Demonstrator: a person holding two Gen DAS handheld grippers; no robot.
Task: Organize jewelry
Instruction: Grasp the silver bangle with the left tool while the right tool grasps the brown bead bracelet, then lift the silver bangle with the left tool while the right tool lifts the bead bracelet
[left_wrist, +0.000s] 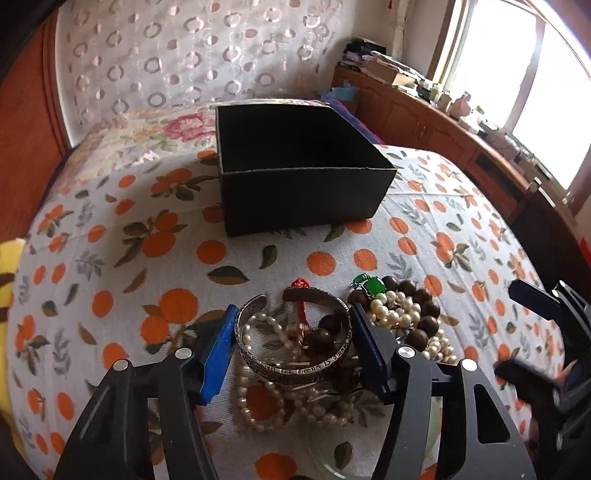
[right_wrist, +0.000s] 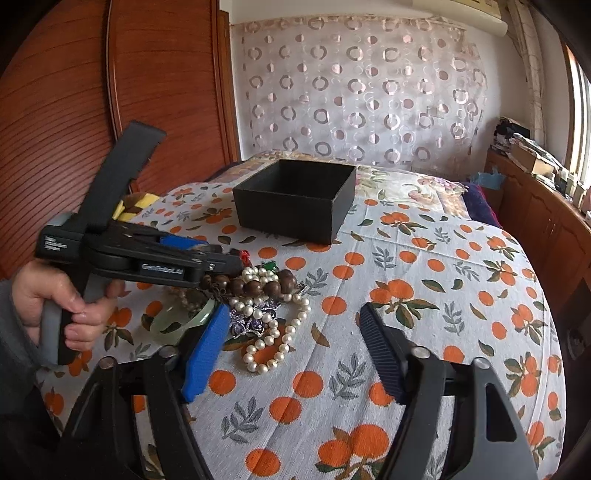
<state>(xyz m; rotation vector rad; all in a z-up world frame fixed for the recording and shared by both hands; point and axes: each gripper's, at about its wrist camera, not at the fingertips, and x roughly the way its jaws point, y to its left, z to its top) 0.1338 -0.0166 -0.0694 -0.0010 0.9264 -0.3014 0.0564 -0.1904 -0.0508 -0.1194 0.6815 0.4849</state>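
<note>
A pile of jewelry lies on the orange-print cloth: a silver engraved cuff bangle (left_wrist: 295, 354), pearl strands (left_wrist: 258, 402), dark wooden beads (left_wrist: 424, 325), a green stone pendant (left_wrist: 375, 286) and a purple brooch (right_wrist: 255, 319). An open black box (left_wrist: 299, 173) stands behind it; it also shows in the right wrist view (right_wrist: 295, 195). My left gripper (left_wrist: 291, 325) straddles the bangle, its blue pads close on either side; contact is unclear. My right gripper (right_wrist: 291, 325) is open and empty beside the pearls (right_wrist: 273, 339).
A pale green bangle (right_wrist: 177, 317) lies left of the pile under the left gripper. A yellow striped item (left_wrist: 9, 266) sits at the cloth's left edge. A wooden cabinet (left_wrist: 443, 125) with clutter runs along the right. A wooden wardrobe (right_wrist: 92, 92) stands left.
</note>
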